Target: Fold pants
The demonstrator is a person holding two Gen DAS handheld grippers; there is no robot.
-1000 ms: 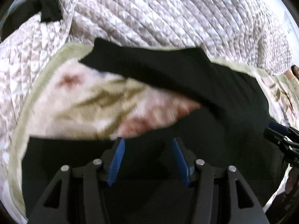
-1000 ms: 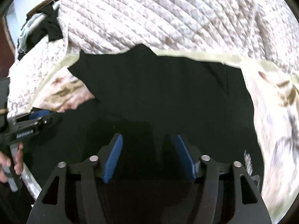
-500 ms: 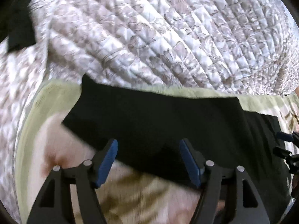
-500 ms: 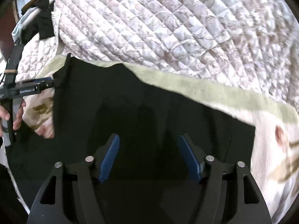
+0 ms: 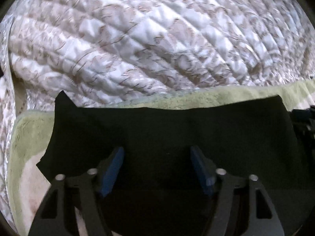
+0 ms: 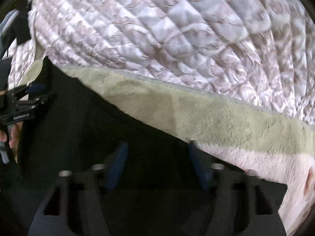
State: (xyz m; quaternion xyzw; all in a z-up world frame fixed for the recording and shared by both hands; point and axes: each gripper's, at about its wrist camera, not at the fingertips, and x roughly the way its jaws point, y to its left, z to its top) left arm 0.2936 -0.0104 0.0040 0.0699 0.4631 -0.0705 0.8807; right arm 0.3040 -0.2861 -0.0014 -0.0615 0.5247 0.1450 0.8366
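Black pants (image 5: 177, 129) lie flat on a fleece blanket, their far edge along its green border (image 5: 216, 98). My left gripper (image 5: 157, 167) hovers over the pants' left part with its jaws apart and closing. Black cloth lies under and between the pads, which do not press on it. In the right wrist view the pants (image 6: 88, 129) fill the lower left. My right gripper (image 6: 158, 161) is blurred over their right edge, jaws apart and closing, nothing pinched. Each gripper shows in the other's view: the right gripper (image 5: 303, 118) and the left gripper (image 6: 25, 102), held by a hand (image 6: 13, 135).
A quilted white and beige bedspread (image 5: 157, 39) rises just beyond the blanket. The blanket's green border (image 6: 216, 118) and pale floral field run to the right of the pants. A dark garment (image 6: 19, 29) hangs at the far left.
Both grippers moved forward toward the quilt. The upper layer of the pants now covers the floral patch seen between the layers. Both pairs of jaws widened, then narrowed.
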